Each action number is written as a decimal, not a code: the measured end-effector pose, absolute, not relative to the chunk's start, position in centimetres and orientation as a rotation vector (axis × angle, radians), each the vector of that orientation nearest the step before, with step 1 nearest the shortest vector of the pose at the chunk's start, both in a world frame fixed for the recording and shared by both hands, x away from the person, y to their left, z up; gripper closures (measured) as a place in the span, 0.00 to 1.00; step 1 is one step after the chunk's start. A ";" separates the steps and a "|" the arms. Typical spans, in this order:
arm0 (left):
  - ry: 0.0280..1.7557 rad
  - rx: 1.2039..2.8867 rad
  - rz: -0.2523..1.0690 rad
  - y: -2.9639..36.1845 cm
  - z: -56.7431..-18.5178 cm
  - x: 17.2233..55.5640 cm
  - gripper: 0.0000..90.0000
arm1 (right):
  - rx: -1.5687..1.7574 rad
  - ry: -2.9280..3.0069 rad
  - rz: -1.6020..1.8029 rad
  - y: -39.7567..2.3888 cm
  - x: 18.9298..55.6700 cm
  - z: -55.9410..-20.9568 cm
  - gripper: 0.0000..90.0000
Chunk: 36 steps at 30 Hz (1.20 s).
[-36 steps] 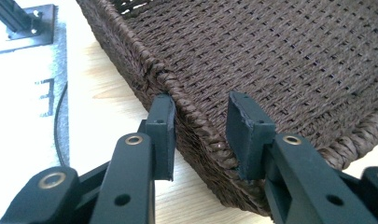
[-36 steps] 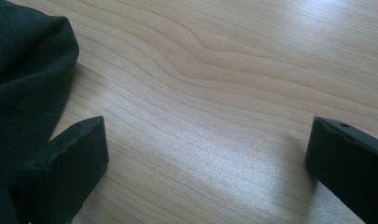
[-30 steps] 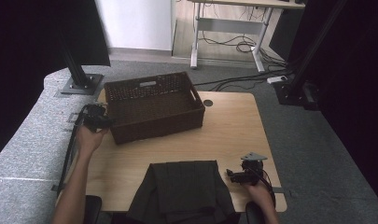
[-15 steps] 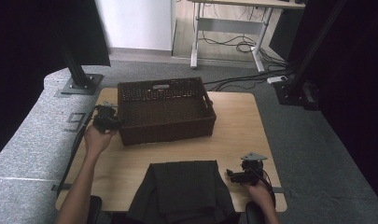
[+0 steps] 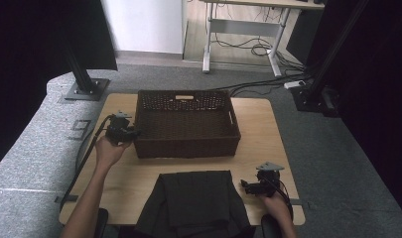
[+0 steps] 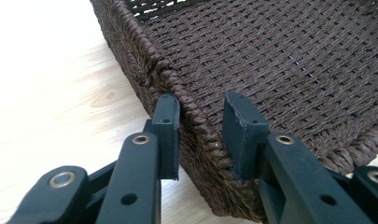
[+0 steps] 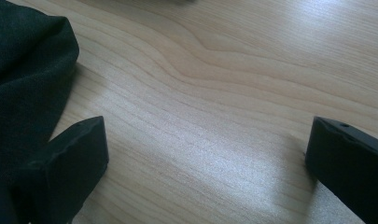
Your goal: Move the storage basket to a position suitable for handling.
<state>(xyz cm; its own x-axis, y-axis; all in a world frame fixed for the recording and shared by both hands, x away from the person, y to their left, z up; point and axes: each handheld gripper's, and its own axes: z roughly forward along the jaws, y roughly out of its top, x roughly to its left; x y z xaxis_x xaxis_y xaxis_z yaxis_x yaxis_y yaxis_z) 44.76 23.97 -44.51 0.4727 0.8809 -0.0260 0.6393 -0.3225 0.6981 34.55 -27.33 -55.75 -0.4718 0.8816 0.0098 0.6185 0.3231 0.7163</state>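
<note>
- A pale wooden table (image 5: 268, 129) stands on grey carpet, seen from above the person's side.
- A dark brown woven basket (image 5: 186, 124) sits on the far half of the table, its long sides running left to right; nothing lies inside it.
- The left gripper (image 5: 130, 133) is at the basket's left end, held in the person's left hand (image 5: 108, 149).
- In the left gripper view the two black jaws straddle the basket's rim (image 6: 196, 121) — one outside the wall, one inside. The outer jaw touches the weave; a narrow gap shows at the inner one, so I cannot tell whether the grip is firm.
- A dark folded cloth (image 5: 193, 203) lies at the near edge, in the middle.
- The right gripper (image 5: 245, 187) rests near the right of the cloth — its jaws spread wide over bare wood, holding nothing.
- The cloth's edge (image 7: 28, 79) lies just beside one jaw in the right gripper view.
</note>
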 end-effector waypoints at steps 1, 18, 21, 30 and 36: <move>1.246 2.076 0.477 23.8 -44.5 44.6 0.75 | 1.331 2.211 0.941 -27.3 34.5 -55.7 0.00; 1.204 2.112 0.489 22.1 -44.5 42.3 0.75 | 1.331 2.212 0.941 -27.3 34.5 -55.8 0.00; 1.200 2.114 0.484 22.0 -44.5 42.0 0.75 | 1.331 2.212 0.942 -27.3 34.5 -55.8 0.00; 1.194 2.108 0.474 22.0 -44.5 40.9 0.74 | 1.329 2.213 0.941 -27.3 34.4 -55.8 0.00; 1.155 2.120 0.450 22.3 -44.5 41.0 0.71 | 1.328 2.213 0.941 -27.3 34.4 -55.8 0.00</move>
<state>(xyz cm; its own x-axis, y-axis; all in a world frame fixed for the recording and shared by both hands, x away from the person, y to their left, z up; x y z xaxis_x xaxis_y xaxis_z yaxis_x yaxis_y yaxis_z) 40.95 22.35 -44.51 0.5482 0.8362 -0.0169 0.6040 -0.3819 0.6996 34.44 -27.33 -55.76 -0.4736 0.8807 0.0092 0.6174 0.3245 0.7166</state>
